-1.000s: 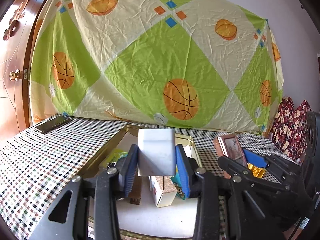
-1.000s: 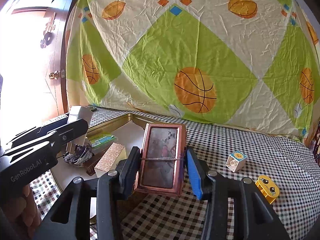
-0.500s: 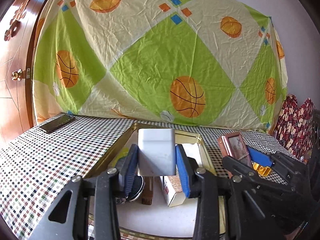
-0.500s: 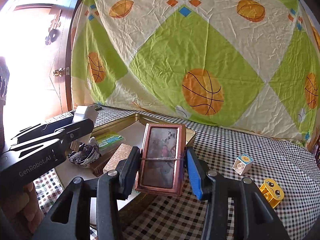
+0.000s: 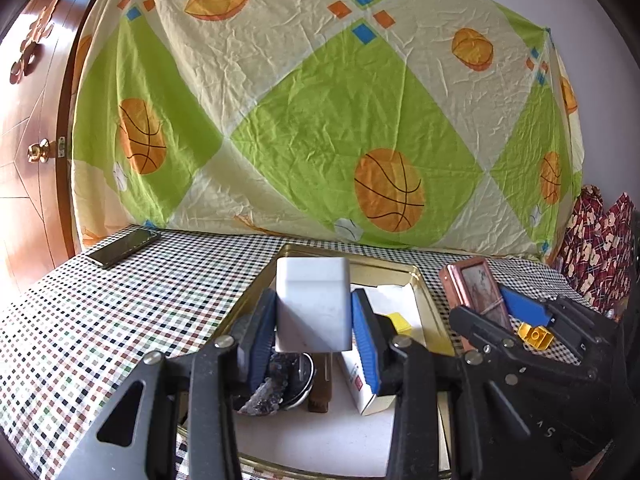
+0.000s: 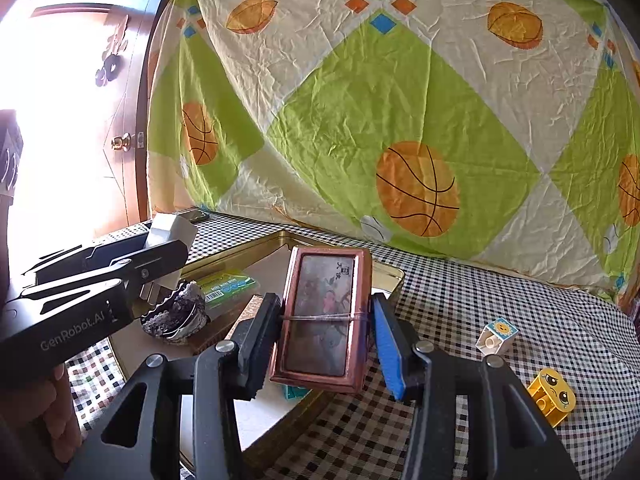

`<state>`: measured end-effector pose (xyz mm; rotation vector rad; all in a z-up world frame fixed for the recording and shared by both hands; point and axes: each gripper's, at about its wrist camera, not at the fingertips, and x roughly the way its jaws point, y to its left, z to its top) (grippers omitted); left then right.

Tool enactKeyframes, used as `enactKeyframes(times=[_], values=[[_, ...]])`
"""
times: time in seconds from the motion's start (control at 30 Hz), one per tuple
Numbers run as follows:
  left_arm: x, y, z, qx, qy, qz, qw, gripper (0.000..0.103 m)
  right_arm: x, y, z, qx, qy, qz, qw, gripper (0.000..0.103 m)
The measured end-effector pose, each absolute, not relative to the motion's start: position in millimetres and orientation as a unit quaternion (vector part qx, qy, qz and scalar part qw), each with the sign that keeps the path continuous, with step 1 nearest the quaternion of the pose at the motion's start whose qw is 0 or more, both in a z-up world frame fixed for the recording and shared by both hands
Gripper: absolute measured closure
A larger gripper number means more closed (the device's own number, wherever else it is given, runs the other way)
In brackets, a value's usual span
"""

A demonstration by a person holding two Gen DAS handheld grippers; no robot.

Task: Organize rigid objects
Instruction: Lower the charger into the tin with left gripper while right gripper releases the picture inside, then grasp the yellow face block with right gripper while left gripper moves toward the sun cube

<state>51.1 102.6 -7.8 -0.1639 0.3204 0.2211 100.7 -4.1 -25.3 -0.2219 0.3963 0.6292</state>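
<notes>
Left gripper: pointing slightly downward, pinching the white block at centre frame, above the gold tray.
Right gripper: tilting slightly downward, clamping the copper-framed box upright at lower centre, over the tray's right edge.

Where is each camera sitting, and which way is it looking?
Left wrist view: sits on the left gripper, looking along its fingers at the white plastic block it grips above the gold metal tray.
Right wrist view: sits on the right gripper, facing the copper-framed picture box it grips; a hand shows.
Both show the tray, block, box and each other's gripper.
</notes>
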Motion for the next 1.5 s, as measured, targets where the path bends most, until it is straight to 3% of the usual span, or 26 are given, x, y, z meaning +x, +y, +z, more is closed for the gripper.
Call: enactKeyframes(times=[0.33, 0.97, 1.03, 1.1, 1.2, 1.5], values=[[58.6, 116.2, -8.7, -0.068, 0.174, 0.124, 0.975, 0.066, 105.9, 21.7, -12.2, -0.125, 0.188, 0.324, 0.919, 0.054], [99.4, 133.3, -23.4, -0.05, 0.241, 0.122, 0.961, 0.065, 160.1, 54.0, -35.6, -0.129, 0.275, 0.323, 0.896, 0.054], [98.0, 132.6, -20.9, -0.047, 0.24, 0.121, 0.962, 0.053, 160.0, 52.7, -36.8, -0.129, 0.281, 0.324, 0.894, 0.049], [93.3, 131.7, -17.2, -0.047, 0.228, 0.132, 0.964, 0.029, 158.5, 45.3, -32.5, -0.127, 0.272, 0.311, 0.902, 0.046], [85.6, 125.9, -9.7, -0.055, 0.209, 0.127, 0.968, 0.012, 156.7, 22.4, -23.2, -0.108, 0.262, 0.307, 0.909, 0.037], [90.8, 58.1, 4.1, -0.033, 0.201, 0.062, 0.977, 0.001, 177.2, -85.0, -18.4, -0.118, 0.272, 0.208, 0.932, 0.035]])
